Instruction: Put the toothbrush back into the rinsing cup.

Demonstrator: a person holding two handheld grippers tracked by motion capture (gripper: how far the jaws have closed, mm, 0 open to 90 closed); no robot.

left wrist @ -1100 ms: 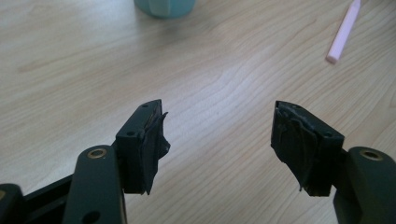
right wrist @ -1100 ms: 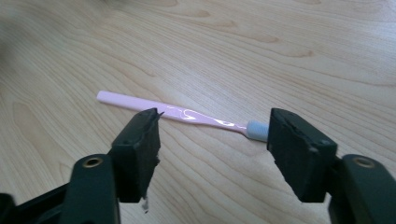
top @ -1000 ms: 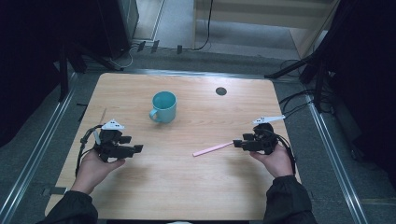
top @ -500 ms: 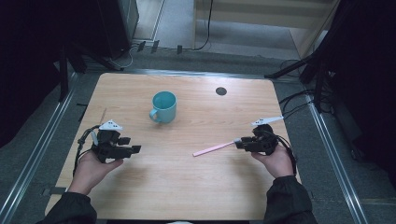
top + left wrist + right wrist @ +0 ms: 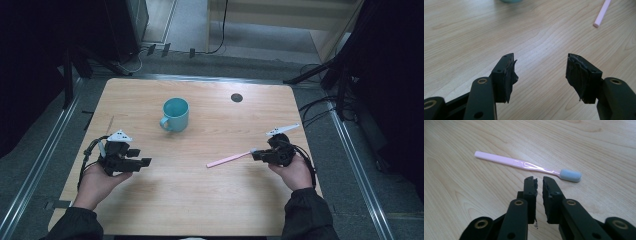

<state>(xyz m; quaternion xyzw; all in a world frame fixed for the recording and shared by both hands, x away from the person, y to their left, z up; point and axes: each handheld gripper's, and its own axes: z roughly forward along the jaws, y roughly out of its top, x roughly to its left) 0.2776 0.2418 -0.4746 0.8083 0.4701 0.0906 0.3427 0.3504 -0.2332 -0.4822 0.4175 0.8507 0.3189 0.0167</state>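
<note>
A pink toothbrush with a pale blue-grey head lies flat on the wooden table. In the right gripper view the toothbrush lies crosswise just beyond my right gripper. Its jaws have just been closing and stand almost together with a narrow gap and nothing between them. From above, my right gripper sits at the brush's head end. My left gripper rests at the table's left, open and empty. The brush's handle end lies far ahead of it.
A teal mug stands upright at the middle back of the table, handle towards the front left. A dark round hole is in the tabletop at the back right. Metal rails run along both sides of the table.
My right gripper's jaws have closed from wide apart to almost together, with nothing caught between them. Both hands, the toothbrush and the mug have stayed where they were.
</note>
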